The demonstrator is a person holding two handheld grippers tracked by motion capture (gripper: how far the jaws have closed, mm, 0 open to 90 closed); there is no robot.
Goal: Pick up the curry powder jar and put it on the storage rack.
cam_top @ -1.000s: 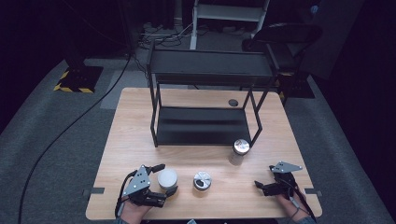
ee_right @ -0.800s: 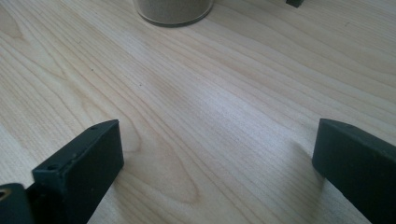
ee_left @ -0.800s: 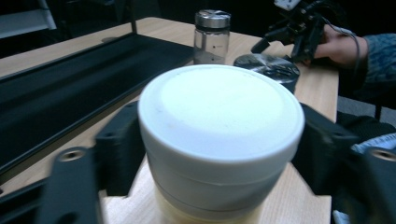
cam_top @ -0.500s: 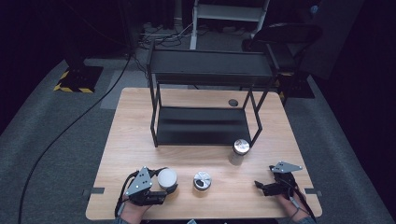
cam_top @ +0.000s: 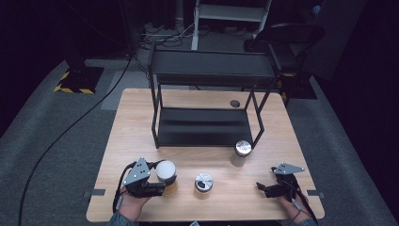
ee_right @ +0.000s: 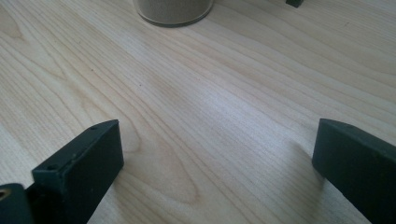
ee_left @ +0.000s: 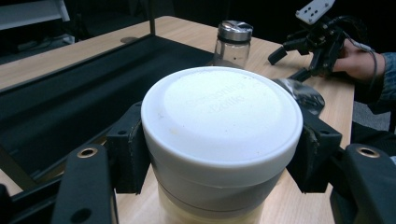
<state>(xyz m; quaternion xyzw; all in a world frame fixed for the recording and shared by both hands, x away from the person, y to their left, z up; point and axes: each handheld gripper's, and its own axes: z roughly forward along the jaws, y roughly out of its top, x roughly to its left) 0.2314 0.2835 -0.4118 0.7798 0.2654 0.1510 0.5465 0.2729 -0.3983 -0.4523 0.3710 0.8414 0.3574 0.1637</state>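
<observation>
The left gripper is clamped on the white-lidded jar at the near left of the surface. Its jaws have just been closing on the jar's lid; a second ago they stood apart around it. The grasp is judged complete, so lifting can proceed. The right gripper rests at the near right, jaws apart and empty. Between them stands a foil-topped jar. Farther off, a steel-capped shaker stands beside the black rack.

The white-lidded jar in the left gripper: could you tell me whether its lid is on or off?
On. The white lid caps the jar, and the left gripper has its pads clamped just under the lid's rim.
</observation>
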